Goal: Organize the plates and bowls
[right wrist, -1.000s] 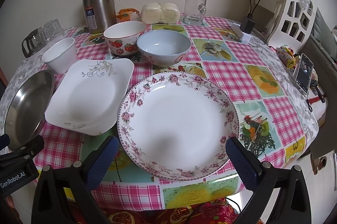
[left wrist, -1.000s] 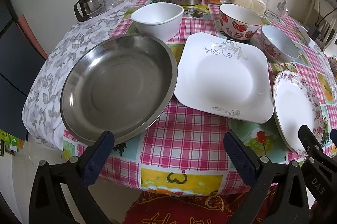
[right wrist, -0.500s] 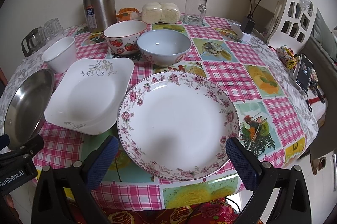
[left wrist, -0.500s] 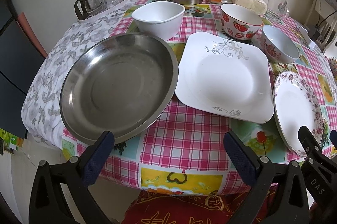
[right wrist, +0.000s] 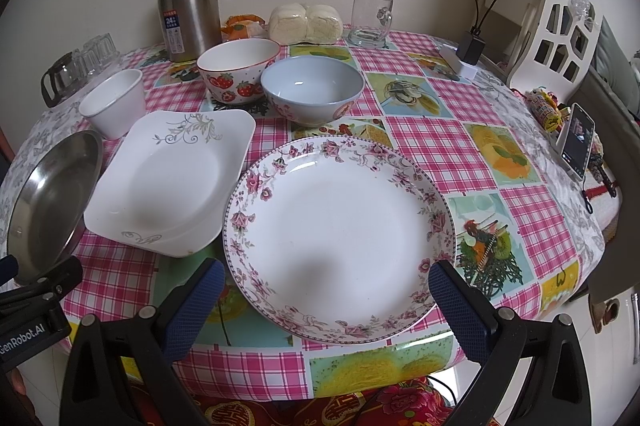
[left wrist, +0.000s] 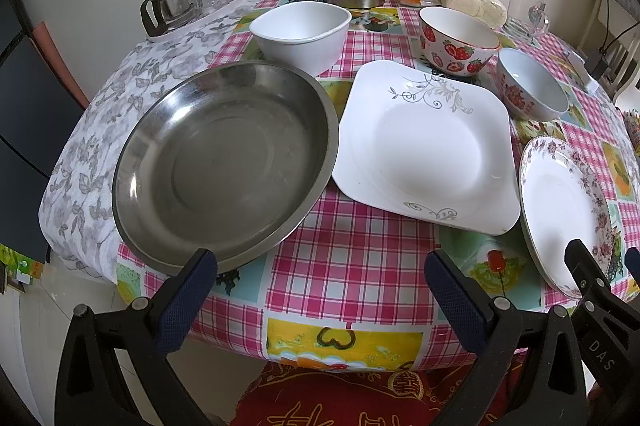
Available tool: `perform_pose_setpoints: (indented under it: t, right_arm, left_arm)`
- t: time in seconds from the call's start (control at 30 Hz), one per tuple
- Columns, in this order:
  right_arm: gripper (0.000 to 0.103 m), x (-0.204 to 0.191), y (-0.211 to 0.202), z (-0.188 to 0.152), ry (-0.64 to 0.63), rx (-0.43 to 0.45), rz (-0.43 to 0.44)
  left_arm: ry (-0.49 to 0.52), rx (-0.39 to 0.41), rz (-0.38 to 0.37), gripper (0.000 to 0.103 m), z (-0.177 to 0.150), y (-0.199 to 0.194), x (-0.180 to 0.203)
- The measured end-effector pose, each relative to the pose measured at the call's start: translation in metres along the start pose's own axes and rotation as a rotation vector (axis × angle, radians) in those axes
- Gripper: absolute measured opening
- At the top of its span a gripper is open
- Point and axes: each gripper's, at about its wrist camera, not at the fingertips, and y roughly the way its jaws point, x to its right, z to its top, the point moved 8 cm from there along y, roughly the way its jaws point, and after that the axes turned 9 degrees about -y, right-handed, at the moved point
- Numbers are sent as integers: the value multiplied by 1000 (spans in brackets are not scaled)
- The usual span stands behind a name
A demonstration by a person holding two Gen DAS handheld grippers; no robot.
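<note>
Left wrist view: left gripper [left wrist: 320, 262] spread wide, steel pan [left wrist: 224, 166] beyond its left finger; right gripper [right wrist: 326, 274] wide, straddling the floral plate [right wrist: 340, 230].

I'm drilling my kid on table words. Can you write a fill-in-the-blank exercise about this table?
1. The bowl with a red rim is painted with ____.
2. The white plate between the steel pan and the floral plate is ____ in shape.
3. Both grippers, left gripper and right gripper, hold ____.

Missing words: strawberries; square; nothing
</note>
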Motion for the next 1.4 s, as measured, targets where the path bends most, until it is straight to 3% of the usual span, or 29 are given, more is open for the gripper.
perform_pose_setpoints:
  t: [0.33,0.77,1.03,1.4]
  right_arm:
    - [103,-17,0,8,-22,35,15]
    - [103,-60,-3,27,-53,92,139]
    - [103,-95,-4,56,-78,110,253]
    - [103,-175,15,97,-270,130,302]
  left_arm:
    - [-81,46,-62,103,16,-6,-22]
    - [-249,232,-123,103,60,-22,-98]
    - [-352,149,-105,103,67,3,-149]
    - [-484,50,-137,101,58,48,-198]
